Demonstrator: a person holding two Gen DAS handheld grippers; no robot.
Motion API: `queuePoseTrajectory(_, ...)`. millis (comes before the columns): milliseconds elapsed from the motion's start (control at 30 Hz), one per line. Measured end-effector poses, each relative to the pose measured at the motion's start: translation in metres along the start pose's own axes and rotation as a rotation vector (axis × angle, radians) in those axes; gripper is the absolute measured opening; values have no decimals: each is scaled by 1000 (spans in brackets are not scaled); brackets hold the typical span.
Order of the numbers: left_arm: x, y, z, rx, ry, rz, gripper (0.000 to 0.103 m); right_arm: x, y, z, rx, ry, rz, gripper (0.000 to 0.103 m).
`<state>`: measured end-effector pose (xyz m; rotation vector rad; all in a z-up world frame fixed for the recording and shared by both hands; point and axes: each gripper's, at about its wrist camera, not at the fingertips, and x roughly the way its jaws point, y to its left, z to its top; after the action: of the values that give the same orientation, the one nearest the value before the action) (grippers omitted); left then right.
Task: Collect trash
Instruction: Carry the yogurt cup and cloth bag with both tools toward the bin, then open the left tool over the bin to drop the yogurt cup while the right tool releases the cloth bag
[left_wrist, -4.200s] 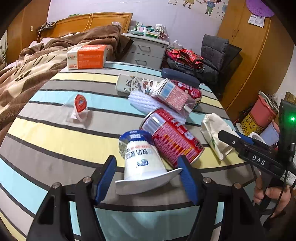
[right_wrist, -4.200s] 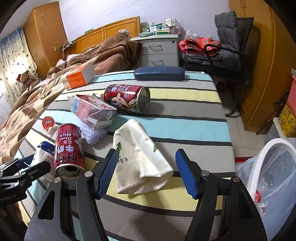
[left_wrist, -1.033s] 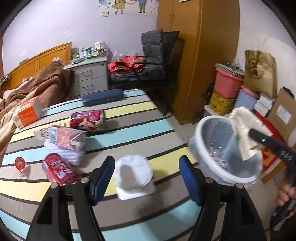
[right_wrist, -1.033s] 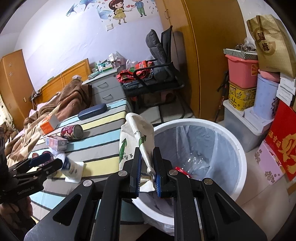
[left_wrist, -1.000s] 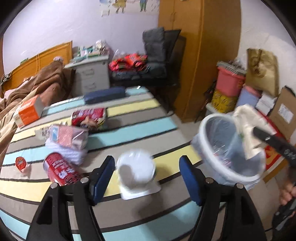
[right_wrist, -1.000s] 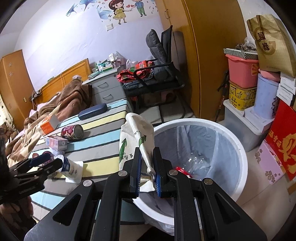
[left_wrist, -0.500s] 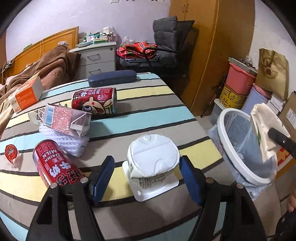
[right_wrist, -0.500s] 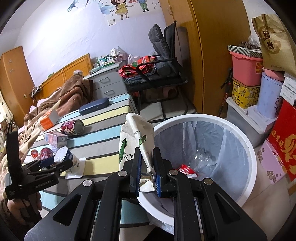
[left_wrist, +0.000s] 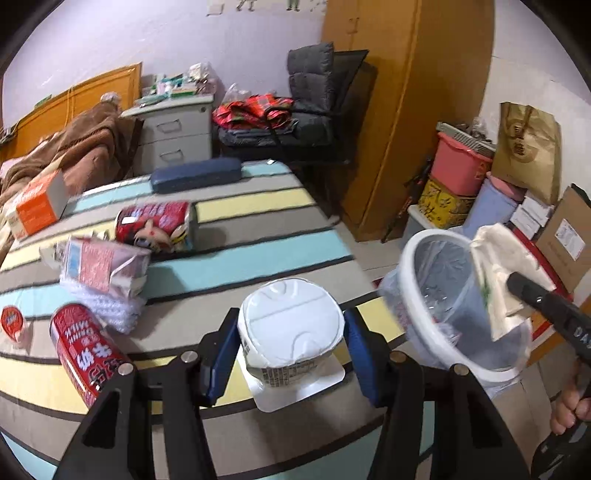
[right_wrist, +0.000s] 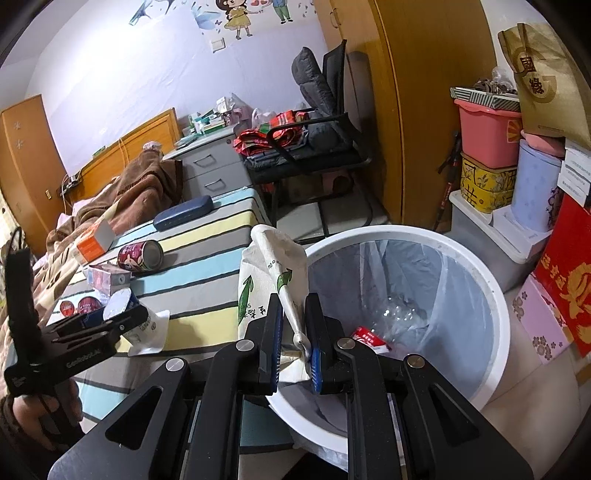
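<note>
My left gripper (left_wrist: 290, 356) is shut on a white yogurt cup (left_wrist: 290, 328), held above the striped bed near its foot edge; the cup also shows in the right wrist view (right_wrist: 122, 301). My right gripper (right_wrist: 293, 341) is shut on a crumpled white paper bag with green arrows (right_wrist: 264, 275), held at the near rim of the white bin (right_wrist: 495, 291). From the left wrist view the bag (left_wrist: 496, 266) hangs over the bin (left_wrist: 410, 258). The bin has a clear liner, a plastic bottle and a red wrapper inside.
On the bed (left_wrist: 251, 229) lie two red cans (left_wrist: 157, 225) (left_wrist: 83, 350), a pink carton (left_wrist: 101, 264), an orange box (left_wrist: 35, 208), a navy case (left_wrist: 195, 177) and a small red lid (left_wrist: 11, 319). A chair (right_wrist: 317, 147), wardrobe and stacked boxes (right_wrist: 487, 147) surround the bin.
My left gripper has closed on the yogurt cup and lifted it, turning toward the bin. My right gripper holds the bag steady at the bin rim.
</note>
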<state>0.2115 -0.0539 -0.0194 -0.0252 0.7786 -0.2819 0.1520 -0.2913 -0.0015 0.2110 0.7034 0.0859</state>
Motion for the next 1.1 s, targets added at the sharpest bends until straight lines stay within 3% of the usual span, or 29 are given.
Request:
queuePoseTrajectory(267, -11, -48, 26, 73, -47, -97, 58, -13, -17, 8, 10, -27, -48, 13)
queuePoseTrajectory(467, -4, -90, 36, 130, -40, -183, 58, -15, -36, 10, 25, -23, -95, 13)
queuePoseTrajectory(667, 17, -121, 34, 155, 17, -253, 58, -4, -54, 5, 56, 23, -135, 13)
queuePoseTrajectory(1000, 33, -138, 26, 170, 54, -284, 58, 9, -67, 0, 55, 101, -218, 15)
queuePoseTrajectory(1100, 32, -133, 27, 162, 43, -272, 71, 10, -68, 0, 50, 110, -226, 19)
